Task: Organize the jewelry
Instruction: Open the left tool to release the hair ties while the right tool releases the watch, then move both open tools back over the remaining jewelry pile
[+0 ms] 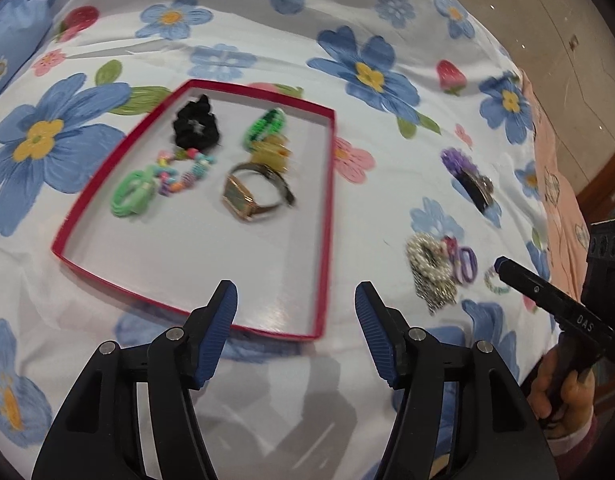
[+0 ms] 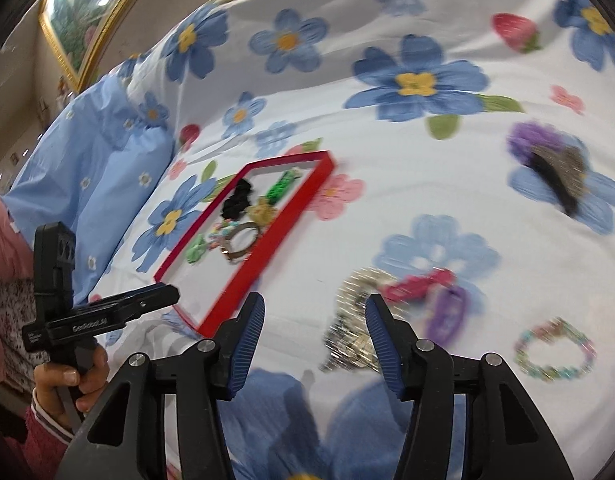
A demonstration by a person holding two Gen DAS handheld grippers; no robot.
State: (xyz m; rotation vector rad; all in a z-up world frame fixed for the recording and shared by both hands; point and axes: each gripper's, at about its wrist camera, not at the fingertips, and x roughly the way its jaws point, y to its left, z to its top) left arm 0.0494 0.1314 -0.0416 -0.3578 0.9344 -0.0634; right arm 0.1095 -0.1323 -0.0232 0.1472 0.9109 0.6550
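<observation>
A shallow red-rimmed tray [image 1: 327, 216] [image 2: 267, 246] lies on the flowered bedspread. It holds a black scrunchie [image 1: 196, 125], green bands [image 1: 133, 194], a bead bracelet [image 1: 183, 172] and a gold watch [image 1: 247, 198]. My left gripper [image 1: 295, 300] is open and empty over the tray's near edge. My right gripper [image 2: 313, 314] is open and empty just above a silver pearl piece [image 2: 349, 320] [image 1: 429, 270]. Beside it lie pink and purple hair ties [image 2: 435, 300] and a bead bracelet [image 2: 553, 350]. A purple and black clip [image 2: 547, 160] [image 1: 467, 176] lies farther off.
A blue pillow [image 2: 91, 168] lies left of the tray. The bed's right edge with a pink cloth [image 1: 555, 200] drops to the floor. Each gripper shows in the other's view, the right one [image 1: 547, 296] and the left one [image 2: 107, 308].
</observation>
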